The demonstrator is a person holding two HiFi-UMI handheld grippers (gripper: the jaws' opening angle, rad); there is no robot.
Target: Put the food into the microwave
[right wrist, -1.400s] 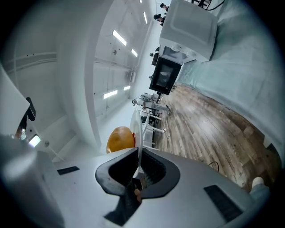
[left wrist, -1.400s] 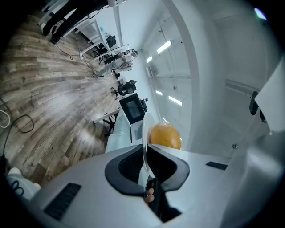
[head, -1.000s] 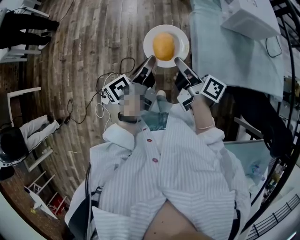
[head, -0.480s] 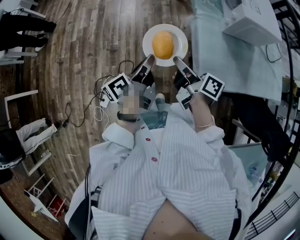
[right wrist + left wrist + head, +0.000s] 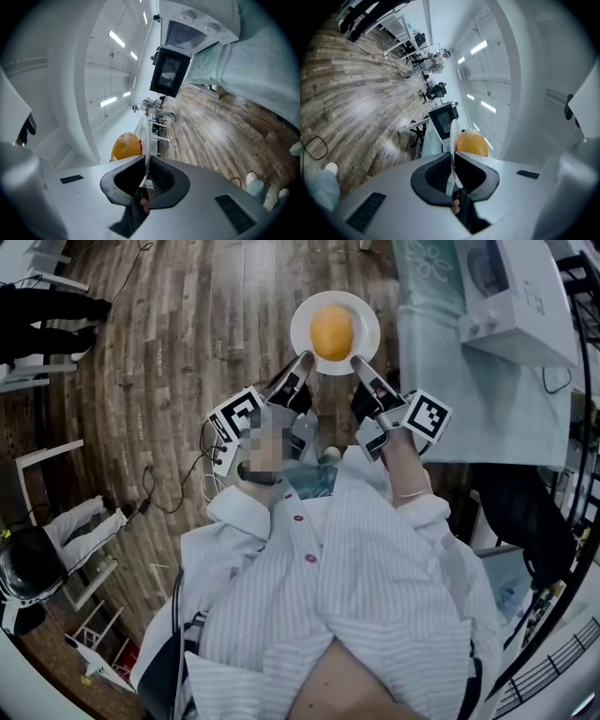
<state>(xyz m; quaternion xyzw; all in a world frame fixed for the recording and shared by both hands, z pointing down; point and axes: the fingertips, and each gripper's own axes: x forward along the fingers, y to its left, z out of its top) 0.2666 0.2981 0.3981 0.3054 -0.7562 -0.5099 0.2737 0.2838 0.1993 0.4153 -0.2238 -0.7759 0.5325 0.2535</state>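
A round orange-yellow bun [image 5: 332, 331] lies on a white plate [image 5: 361, 313], carried in the air over the wooden floor. My left gripper [image 5: 302, 360] is shut on the plate's near-left rim and my right gripper [image 5: 357, 362] is shut on its near-right rim. In the left gripper view the plate [image 5: 453, 136] stands edge-on between the pads of the left gripper [image 5: 453, 171], with the bun [image 5: 472, 143] beyond. In the right gripper view the plate rim [image 5: 146, 136] is pinched by the right gripper [image 5: 146, 176], the bun [image 5: 125, 146] to its left. The white microwave [image 5: 516, 292] stands at upper right.
The microwave [image 5: 197, 23] rests on a table with a pale green cloth [image 5: 450, 352]; a dark panel [image 5: 169, 71] shows beside it. Cables [image 5: 211, 460] trail on the floor at left. White frames and a person's dark legs [image 5: 47, 306] stand at far left.
Both grippers and the plate have travelled together across the floor. The microwave and its table have come further into the head view at upper right. Both grips are unchanged.
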